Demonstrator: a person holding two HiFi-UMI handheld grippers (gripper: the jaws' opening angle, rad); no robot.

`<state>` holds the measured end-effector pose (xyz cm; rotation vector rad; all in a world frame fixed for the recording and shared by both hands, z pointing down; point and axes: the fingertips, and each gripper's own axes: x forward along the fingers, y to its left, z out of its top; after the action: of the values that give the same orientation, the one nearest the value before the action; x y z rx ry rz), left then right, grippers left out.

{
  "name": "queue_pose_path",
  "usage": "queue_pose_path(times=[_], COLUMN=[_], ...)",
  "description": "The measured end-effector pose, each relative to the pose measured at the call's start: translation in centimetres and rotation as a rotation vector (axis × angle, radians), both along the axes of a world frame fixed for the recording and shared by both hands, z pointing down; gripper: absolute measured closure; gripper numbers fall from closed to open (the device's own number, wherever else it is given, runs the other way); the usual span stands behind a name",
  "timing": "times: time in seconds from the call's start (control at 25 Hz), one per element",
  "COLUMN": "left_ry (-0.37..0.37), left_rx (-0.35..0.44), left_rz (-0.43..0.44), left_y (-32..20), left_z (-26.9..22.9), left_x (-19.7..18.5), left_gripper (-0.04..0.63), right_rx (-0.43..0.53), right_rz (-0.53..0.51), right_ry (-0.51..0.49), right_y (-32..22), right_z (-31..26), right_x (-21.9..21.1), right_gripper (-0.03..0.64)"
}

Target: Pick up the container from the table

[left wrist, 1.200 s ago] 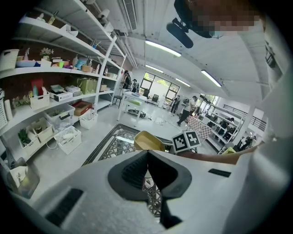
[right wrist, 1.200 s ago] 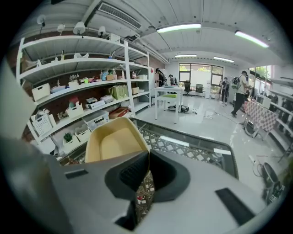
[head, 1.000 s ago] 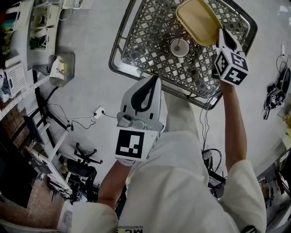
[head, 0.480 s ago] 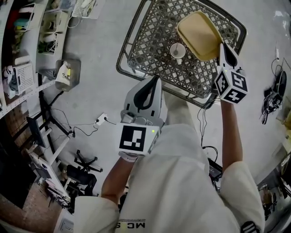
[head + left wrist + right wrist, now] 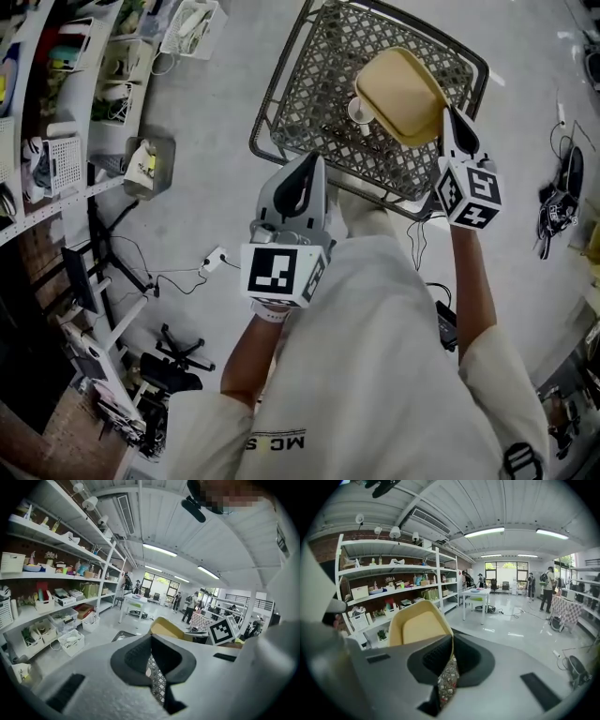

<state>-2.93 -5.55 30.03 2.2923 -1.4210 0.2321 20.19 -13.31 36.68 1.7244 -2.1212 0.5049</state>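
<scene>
The yellow container (image 5: pixel 398 94) hangs tilted above the wire-mesh table (image 5: pixel 281 94), with my right gripper (image 5: pixel 448 117) shut on its rim. In the right gripper view the container (image 5: pixel 417 625) stands up on the left, its thin wall pinched between the jaws of the right gripper (image 5: pixel 451 653). My left gripper (image 5: pixel 314 161) is shut and holds nothing, near the table's front edge. The left gripper view shows the left gripper (image 5: pixel 151 656) with the mesh in a thin slit between its jaws, and the container (image 5: pixel 166 629) beyond.
A white cup (image 5: pixel 359 111) stands on the mesh, partly hidden under the container. Shelves (image 5: pixel 56 141) with baskets and boxes line the left side. A tray (image 5: pixel 142 164) and a power strip (image 5: pixel 214 255) with cables lie on the floor.
The container has come up off the mesh with the right gripper and now overlaps the cup. The left gripper has stayed by the table's front edge.
</scene>
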Motion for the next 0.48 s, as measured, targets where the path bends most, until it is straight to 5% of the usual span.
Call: queue_pose_path(times=[0.48], left_ry=[0.014], left_rx=[0.074], left_rz=[-0.018], left_y=[0.8], left_z=[-3.4], left_x=[-1.2], left_gripper=[0.571], right_rx=[0.035], right_rz=[0.001], right_ry=[-0.043], right_y=[4.2], right_z=[-6.7], right_x=[0.2], right_gripper=[0.591])
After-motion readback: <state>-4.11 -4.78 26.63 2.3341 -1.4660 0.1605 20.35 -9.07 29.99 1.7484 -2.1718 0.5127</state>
